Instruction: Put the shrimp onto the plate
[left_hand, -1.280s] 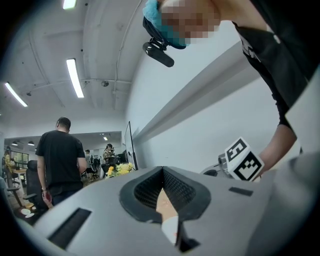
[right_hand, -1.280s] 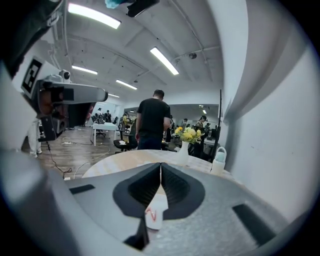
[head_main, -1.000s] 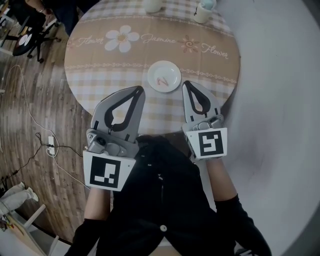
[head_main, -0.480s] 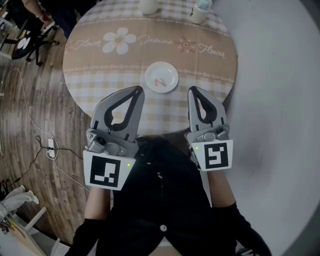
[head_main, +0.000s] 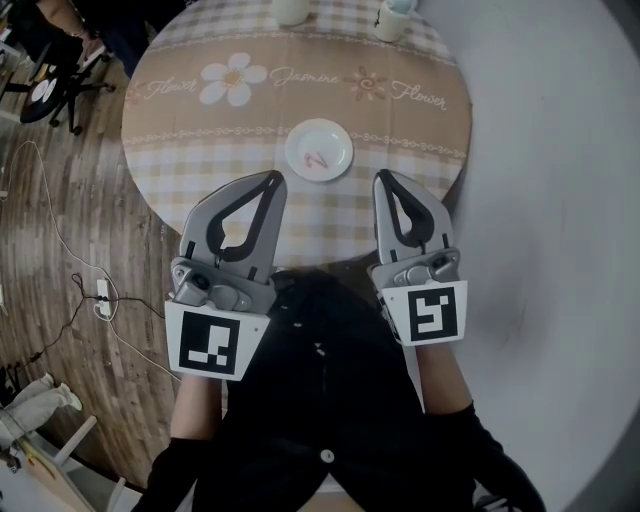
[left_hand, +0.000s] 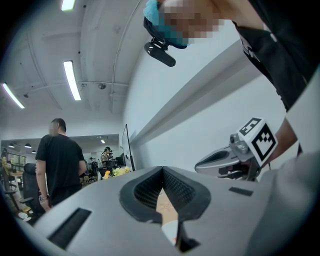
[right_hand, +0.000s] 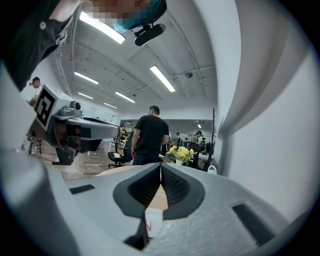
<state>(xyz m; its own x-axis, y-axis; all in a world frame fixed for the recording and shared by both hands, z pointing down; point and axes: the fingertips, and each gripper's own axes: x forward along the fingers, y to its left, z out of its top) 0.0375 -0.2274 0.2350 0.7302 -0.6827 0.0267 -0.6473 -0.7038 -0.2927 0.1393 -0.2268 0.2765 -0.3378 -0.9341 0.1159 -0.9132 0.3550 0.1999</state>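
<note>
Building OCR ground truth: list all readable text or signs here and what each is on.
"Flower": tablecloth, left of the daisy.
"Jasmine": tablecloth, right of the daisy.
"Flower": tablecloth, right end.
Left cube, right cube: square markers only, no words.

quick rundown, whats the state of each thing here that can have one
shrimp: lying on the plate, not held
plate: flat on the table, holding only the shrimp
left gripper: shut, empty, held short of the plate
right gripper: shut, empty, held short of the plate
white cup: upright at the table's far edge
second white cup: upright at the far edge
</note>
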